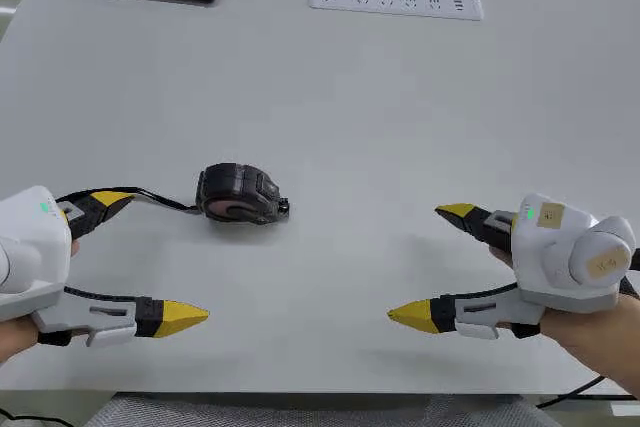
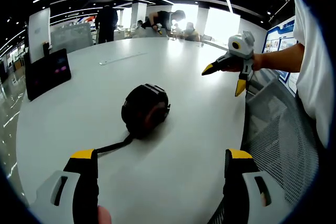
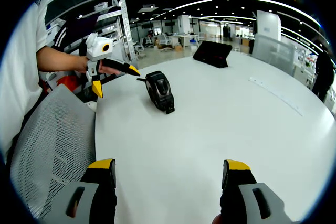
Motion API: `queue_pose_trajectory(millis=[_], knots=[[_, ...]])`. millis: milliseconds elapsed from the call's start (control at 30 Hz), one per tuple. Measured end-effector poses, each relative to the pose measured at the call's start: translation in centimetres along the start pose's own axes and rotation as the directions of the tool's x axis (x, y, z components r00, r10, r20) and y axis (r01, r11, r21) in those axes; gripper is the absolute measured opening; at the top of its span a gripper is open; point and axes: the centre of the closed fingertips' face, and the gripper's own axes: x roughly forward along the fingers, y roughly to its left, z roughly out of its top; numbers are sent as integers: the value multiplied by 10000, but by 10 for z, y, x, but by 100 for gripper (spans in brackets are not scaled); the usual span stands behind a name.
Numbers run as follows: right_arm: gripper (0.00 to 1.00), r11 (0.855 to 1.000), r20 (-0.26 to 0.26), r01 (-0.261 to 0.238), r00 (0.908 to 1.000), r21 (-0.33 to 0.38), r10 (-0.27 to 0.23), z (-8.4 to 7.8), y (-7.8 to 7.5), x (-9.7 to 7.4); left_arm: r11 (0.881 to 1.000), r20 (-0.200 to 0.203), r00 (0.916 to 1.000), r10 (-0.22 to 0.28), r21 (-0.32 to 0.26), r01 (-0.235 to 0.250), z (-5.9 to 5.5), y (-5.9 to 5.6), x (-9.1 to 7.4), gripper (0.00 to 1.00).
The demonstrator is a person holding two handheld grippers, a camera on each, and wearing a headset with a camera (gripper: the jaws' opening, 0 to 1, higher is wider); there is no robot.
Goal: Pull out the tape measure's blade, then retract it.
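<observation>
Left gripper [image 1: 162, 256] and right gripper [image 1: 420, 263] hover with jaws spread wide, tape measure [image 1: 240, 194] lying between them, nearer the left fingertips.

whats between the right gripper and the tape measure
Nothing but bare white table lies between the right gripper and the tape measure. The head view shows this, and the right gripper view shows the same bare stretch.
</observation>
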Motion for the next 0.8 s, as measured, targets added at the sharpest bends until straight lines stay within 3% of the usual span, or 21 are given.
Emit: queue_pose_trajectory(millis=[300, 800], knots=[[76, 10000, -190, -78, 9998, -56, 77, -4, 2, 1, 9999, -18, 9999, 121, 30, -121, -2, 2, -3, 91], [77, 9998, -130, -61, 9999, -183, 59, -1, -3, 4, 9997, -153, 9999, -28, 261, 32, 1, 5, 1, 91]])
